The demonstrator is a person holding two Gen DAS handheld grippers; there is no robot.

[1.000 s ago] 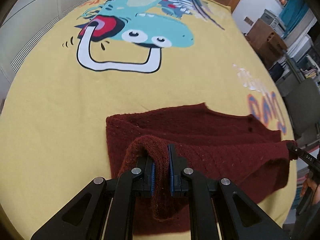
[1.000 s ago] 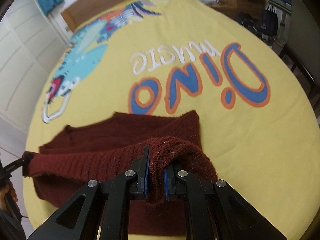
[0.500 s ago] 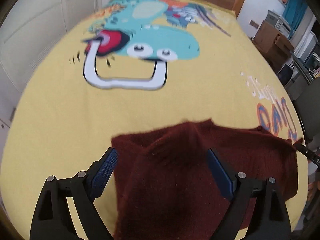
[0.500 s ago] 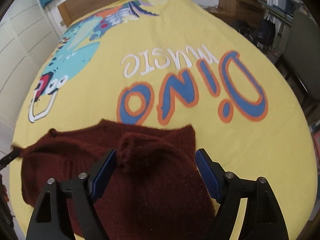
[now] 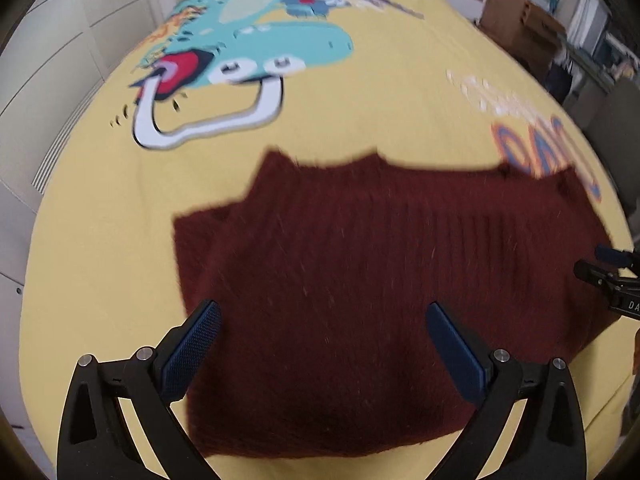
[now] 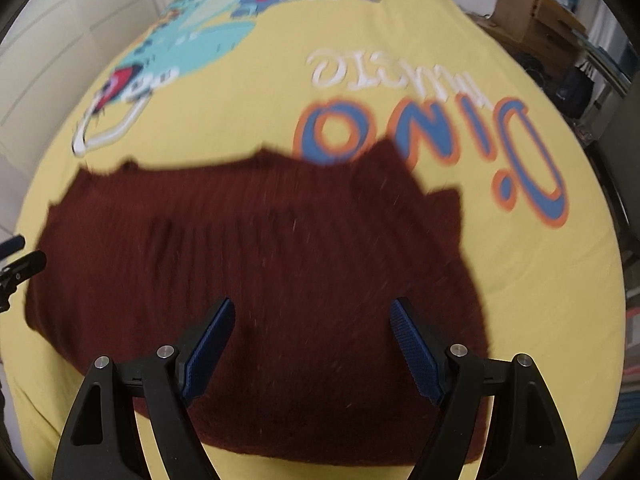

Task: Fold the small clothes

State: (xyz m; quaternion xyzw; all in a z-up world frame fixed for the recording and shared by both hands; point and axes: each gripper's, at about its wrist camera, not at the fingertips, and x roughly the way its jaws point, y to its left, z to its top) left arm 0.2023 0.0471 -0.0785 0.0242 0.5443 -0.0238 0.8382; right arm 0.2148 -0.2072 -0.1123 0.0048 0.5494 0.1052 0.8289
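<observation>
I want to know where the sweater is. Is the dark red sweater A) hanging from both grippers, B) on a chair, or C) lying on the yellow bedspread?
C: the sweater lies spread on the bedspread, and both grippers' blue pads stand apart, off it.

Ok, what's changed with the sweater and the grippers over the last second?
Both grippers let go. A second ago each was shut on a raised pinch of the sweater. Now the left gripper, jaws opening, and the right gripper stand wide with nothing pressed between the pads, and the knit has dropped flat. The sweater stays on the yellow bedspread, with the dinosaur print beyond it.
</observation>
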